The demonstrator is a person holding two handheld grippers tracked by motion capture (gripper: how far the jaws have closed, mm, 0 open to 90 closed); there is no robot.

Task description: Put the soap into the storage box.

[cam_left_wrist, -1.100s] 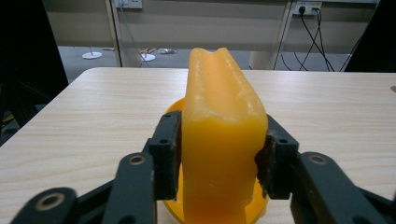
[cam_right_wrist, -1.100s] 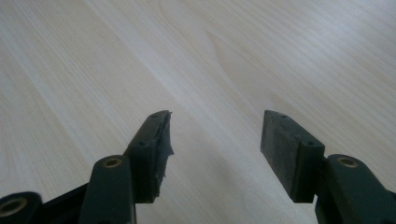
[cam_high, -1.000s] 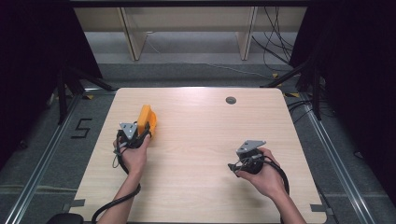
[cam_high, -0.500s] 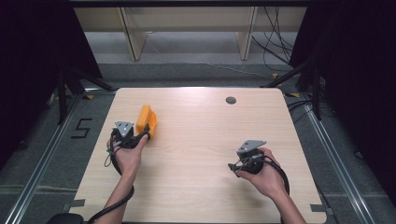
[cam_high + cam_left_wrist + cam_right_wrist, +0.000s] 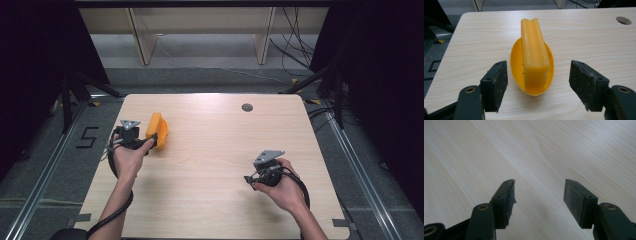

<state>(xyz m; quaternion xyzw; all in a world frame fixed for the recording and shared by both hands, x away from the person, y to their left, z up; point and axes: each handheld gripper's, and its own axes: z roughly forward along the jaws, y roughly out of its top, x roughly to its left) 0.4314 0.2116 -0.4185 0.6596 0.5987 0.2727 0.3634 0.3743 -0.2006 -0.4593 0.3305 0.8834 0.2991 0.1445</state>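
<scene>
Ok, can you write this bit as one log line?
left gripper: open, just released | orange plastic scoop-shaped toy: on wooden table, between jaws, untouched | right gripper: open, empty

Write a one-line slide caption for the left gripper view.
Left gripper open above the wooden table, its jaws flanking, without touching, an orange bowl-shaped piece with an orange block standing in it.

A pale wood-grain bench (image 5: 210, 165) fills the middle, with a round cable hole (image 5: 247, 107) at about one o'clock. Grey floor (image 5: 200, 77) surrounds it. At twelve o'clock stands a light wooden shelf unit (image 5: 200, 22). Black curtains (image 5: 35, 75) close the nine and three o'clock sides. Loose cables (image 5: 292, 47) lie at one o'clock. A "5" marking (image 5: 87, 137) sits at nine o'clock.
</scene>
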